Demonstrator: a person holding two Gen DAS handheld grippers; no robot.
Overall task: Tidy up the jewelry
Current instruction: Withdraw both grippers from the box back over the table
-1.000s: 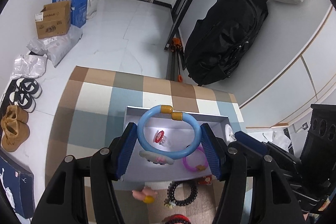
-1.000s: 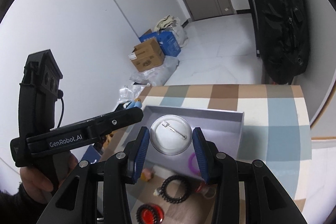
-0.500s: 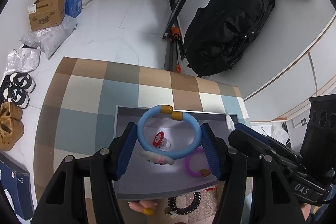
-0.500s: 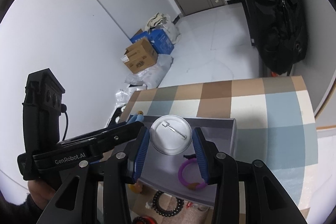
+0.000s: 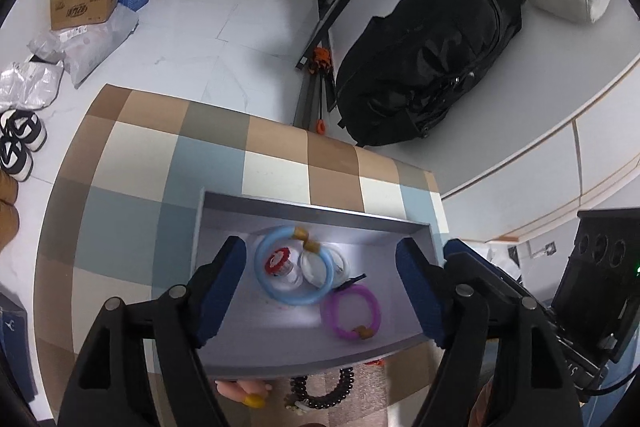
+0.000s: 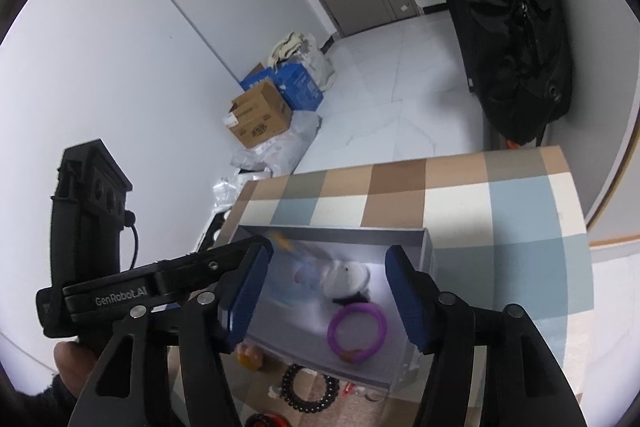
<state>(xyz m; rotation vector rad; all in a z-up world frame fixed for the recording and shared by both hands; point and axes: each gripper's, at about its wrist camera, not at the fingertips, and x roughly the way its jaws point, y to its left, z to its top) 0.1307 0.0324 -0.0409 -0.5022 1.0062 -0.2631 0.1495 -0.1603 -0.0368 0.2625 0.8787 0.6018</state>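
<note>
Blue bracelet [image 5: 294, 269] and white badge [image 6: 346, 277] lie in the grey box [image 5: 312, 213], centre frame; left hand-held gripper [image 5: 320, 293] and right hand-held gripper [image 6: 328, 301] have just been opening, empty: lift clear before fetching the black beads [image 6: 308, 387]

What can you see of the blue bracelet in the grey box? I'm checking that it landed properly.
The blue bracelet is a smooth, glossy, plastic-looking ring, open at the top, where two amber end caps nearly meet. It lies inside the grey box, toward the back left, over a red-and-clear ring and a white round badge. It is slightly motion-blurred. The left gripper, whose jaws have just been opening, stands clear of it; nothing grips it. The purple bracelet lies just beside it.
</note>
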